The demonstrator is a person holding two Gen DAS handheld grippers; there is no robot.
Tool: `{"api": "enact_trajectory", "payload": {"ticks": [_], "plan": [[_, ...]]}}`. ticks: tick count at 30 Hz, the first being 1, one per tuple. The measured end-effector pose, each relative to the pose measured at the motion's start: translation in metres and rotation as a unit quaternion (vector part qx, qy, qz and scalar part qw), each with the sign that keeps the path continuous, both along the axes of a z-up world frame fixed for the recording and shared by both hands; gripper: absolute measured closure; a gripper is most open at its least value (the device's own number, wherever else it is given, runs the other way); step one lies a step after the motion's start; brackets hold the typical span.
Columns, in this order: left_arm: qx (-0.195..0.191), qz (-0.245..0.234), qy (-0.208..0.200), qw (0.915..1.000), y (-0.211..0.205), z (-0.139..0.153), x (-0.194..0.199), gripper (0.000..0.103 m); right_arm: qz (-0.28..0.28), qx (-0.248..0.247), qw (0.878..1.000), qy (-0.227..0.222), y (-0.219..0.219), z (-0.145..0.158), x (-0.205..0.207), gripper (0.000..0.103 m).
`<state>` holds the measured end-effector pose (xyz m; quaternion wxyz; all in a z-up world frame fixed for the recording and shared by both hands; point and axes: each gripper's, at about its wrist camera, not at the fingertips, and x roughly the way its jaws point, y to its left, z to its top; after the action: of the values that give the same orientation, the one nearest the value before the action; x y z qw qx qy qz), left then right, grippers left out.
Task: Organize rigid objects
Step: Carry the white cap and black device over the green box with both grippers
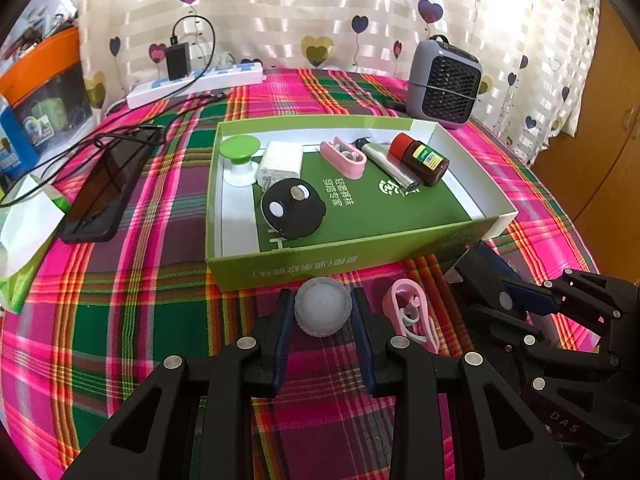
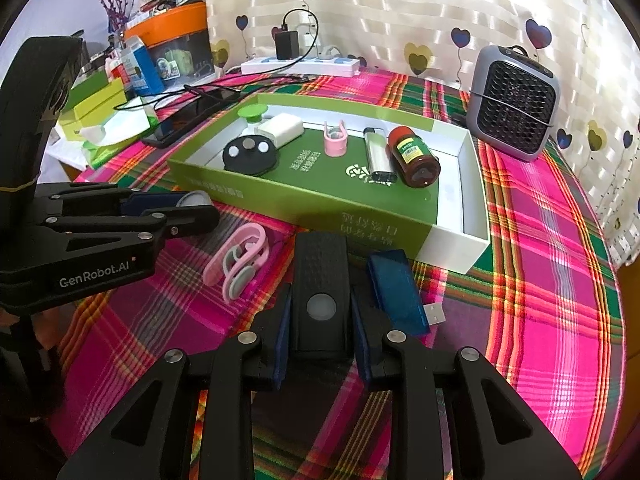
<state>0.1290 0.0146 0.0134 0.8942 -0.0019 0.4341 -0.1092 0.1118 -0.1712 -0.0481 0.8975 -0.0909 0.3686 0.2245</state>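
In the left wrist view my left gripper (image 1: 322,302) is shut on a round grey ribbed cap (image 1: 323,318) that rests on the plaid cloth, just in front of the green box (image 1: 320,258). In the right wrist view my right gripper (image 2: 321,294) is shut on a black rectangular device (image 2: 320,264) with a round grey button. A pink clip (image 2: 240,264) lies on the cloth between the two grippers, and a blue USB stick (image 2: 400,292) lies right of the black device. The box (image 2: 304,200) holds a black disc (image 2: 250,156), a white charger, a pink clip, a lighter and a brown bottle (image 2: 414,156).
A grey fan heater (image 1: 444,80) stands behind the box at the right. A dark phone (image 1: 104,188) with cables and a tissue pack (image 1: 28,232) lie left of the box. A white power strip (image 1: 192,82) runs along the curtain, and more boxes crowd the far left.
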Motion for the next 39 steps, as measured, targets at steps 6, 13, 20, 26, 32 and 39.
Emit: {"api": "enact_trajectory", "payload": {"ticks": [6,13,20,26,32,39], "plan": [[-0.009,0.000,-0.006,0.9999,0.004,0.011,-0.001,0.076,0.005,0.004,1.000,-0.010,0.002,0.009,-0.005,0.075],[-0.010,-0.002,-0.021,0.9997,0.005,0.028,0.002,0.076,0.006,0.012,1.000,-0.022,0.000,0.024,-0.006,0.075],[-0.017,-0.009,-0.030,0.9994,0.003,0.042,0.012,0.076,-0.001,0.021,0.999,-0.026,-0.004,0.037,0.003,0.075],[-0.018,-0.012,-0.035,0.9992,0.000,0.050,0.025,0.076,-0.005,0.033,0.999,-0.020,-0.004,0.046,0.019,0.075],[-0.021,-0.017,-0.035,0.9990,-0.006,0.050,0.042,0.076,-0.013,0.027,0.999,-0.016,0.001,0.051,0.042,0.075],[-0.034,-0.017,-0.023,0.9990,-0.012,0.040,0.063,0.076,-0.026,0.029,0.999,0.002,0.000,0.050,0.079,0.075]]}}
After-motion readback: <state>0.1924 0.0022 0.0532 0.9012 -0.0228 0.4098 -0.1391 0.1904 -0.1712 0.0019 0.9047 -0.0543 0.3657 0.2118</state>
